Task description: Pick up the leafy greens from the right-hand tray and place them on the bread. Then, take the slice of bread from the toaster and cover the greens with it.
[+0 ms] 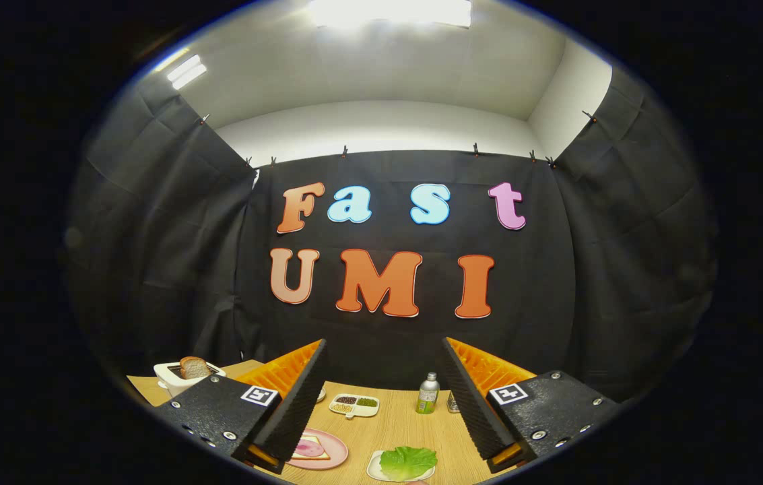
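Note:
My gripper (pixel 381 377) is open and held high above the wooden table (pixel 394 421), nothing between its fingers. Below and between the fingers, a green lettuce leaf (pixel 408 462) lies on a small white tray (pixel 373 468). To its left, partly behind the left finger, a pink plate (pixel 334 450) carries a slice of bread with ham (pixel 309 447). Far left, beyond the left finger, a white toaster (pixel 176 380) holds a browned slice of bread (pixel 194 367) standing up out of its slot.
Further back on the table sit a white divided dish (pixel 354 404) with dark and green condiments, a small green-labelled bottle (pixel 427 394) and a small jar (pixel 452 403) beside the right finger. Black cloth walls close the booth behind and at both sides.

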`<state>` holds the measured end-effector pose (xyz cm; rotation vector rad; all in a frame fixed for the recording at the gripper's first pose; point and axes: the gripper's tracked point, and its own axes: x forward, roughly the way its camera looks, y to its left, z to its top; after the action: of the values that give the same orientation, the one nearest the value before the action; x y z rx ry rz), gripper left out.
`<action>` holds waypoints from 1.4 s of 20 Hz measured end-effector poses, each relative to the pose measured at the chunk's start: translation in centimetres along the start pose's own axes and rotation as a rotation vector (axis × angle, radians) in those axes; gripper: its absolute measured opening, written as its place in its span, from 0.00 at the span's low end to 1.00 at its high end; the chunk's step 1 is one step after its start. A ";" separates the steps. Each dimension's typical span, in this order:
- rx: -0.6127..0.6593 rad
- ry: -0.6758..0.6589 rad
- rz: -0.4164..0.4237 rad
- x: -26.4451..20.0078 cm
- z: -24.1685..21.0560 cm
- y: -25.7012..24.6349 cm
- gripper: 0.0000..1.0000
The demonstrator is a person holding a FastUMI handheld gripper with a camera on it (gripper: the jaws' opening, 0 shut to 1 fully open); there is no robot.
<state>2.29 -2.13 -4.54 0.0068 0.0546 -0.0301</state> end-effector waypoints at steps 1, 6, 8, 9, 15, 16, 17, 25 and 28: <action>-0.001 0.010 -0.005 0.3 -0.4 -0.2 0.98; 0.005 0.103 -0.019 1.7 -3.6 -0.8 0.98; 0.014 0.154 -0.009 2.3 -5.2 -0.8 0.98; 0.019 0.181 -0.004 2.5 -5.9 -0.8 0.98; 0.017 0.360 0.008 3.3 -11.6 -0.8 0.98; 0.018 0.396 0.012 3.4 -12.8 -0.7 0.98; 0.018 0.436 0.021 3.5 -14.1 -0.4 0.99; 0.063 0.695 0.073 3.6 -21.5 1.2 0.99; 0.077 0.766 0.075 3.5 -23.8 1.3 0.99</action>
<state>4.54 -0.75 -28.49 0.0975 0.8194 0.0470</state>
